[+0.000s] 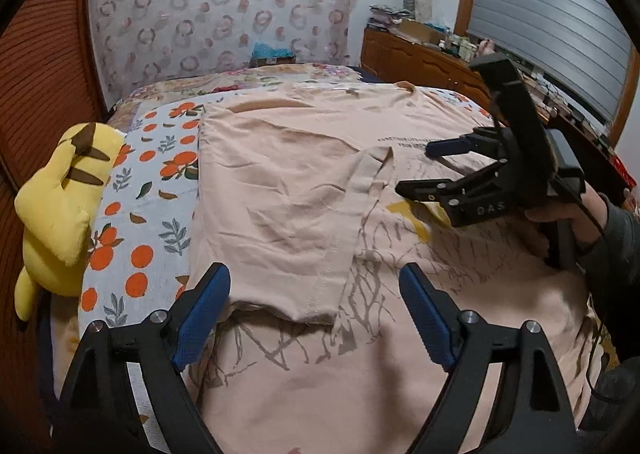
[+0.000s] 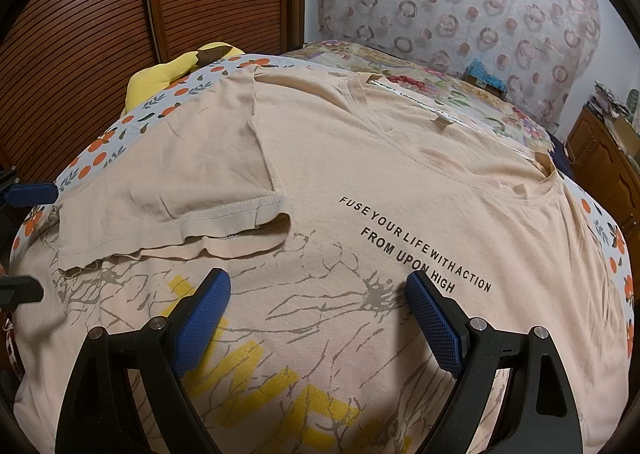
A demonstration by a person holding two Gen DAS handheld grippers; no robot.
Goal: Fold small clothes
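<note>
Left wrist view: peach T-shirt (image 1: 280, 174) flat on bed (image 1: 160, 158), one side folded in.
Left gripper (image 1: 316, 310) and right gripper (image 2: 320, 314) both spread, holding nothing; other side and bottom fold remain.

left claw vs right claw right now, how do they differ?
The left claw hangs over the folded-in sleeve and its hem; the right claw hangs over the shirt's printed chest, beside the black lettering. In the left wrist view, the right claw reaches in from the side, held by a hand; the left claw shows only as tips at the right view's edge. Shared: both open, empty, blue pads, over the peach T-shirt.
</note>
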